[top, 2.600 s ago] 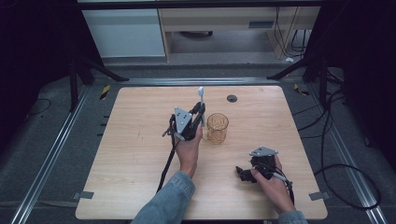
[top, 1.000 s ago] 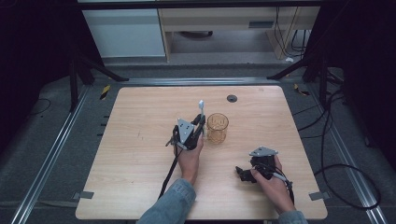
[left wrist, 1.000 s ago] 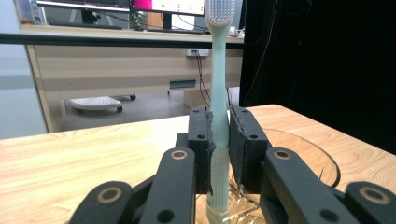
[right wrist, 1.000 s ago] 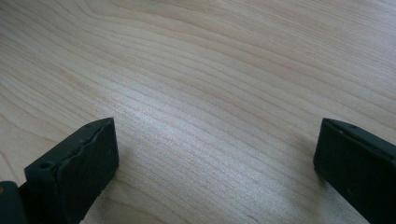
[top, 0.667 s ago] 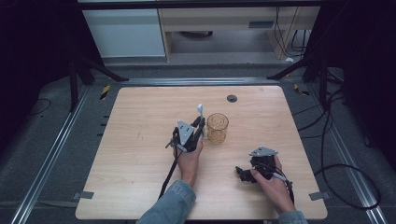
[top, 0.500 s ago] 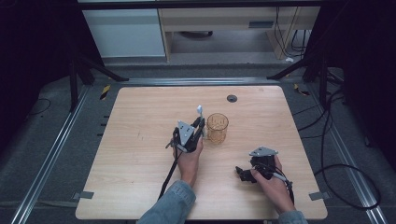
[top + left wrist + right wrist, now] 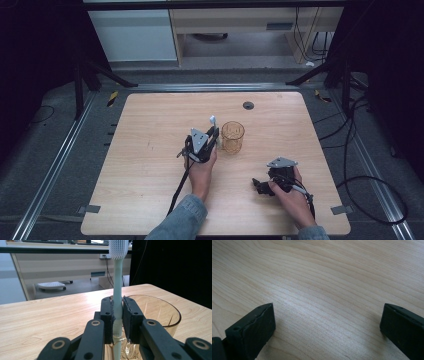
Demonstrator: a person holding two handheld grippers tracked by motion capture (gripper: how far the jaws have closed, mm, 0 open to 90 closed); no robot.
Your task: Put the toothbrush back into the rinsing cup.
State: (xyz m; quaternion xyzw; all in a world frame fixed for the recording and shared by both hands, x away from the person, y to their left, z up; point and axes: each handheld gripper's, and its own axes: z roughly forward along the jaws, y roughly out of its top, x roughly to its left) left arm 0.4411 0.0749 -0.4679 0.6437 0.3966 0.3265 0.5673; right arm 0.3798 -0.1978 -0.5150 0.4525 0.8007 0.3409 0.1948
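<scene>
Holding upright a pale green toothbrush with white bristles (image 7: pixel 117 290), my left gripper (image 7: pixel 117 315) stands just beside the amber glass cup (image 7: pixel 232 137); my right gripper (image 7: pixel 327 322) rests wide open on the wooden table (image 7: pixel 150 165).

My table and what lies around it.
A light wooden table (image 7: pixel 150 150) with a small dark round disc (image 7: pixel 248 105) near its far edge; beyond stand pale cabinets (image 7: pixel 135 35), and black cables (image 7: pixel 372 185) trail across the grey floor (image 7: pixel 45 165).
</scene>
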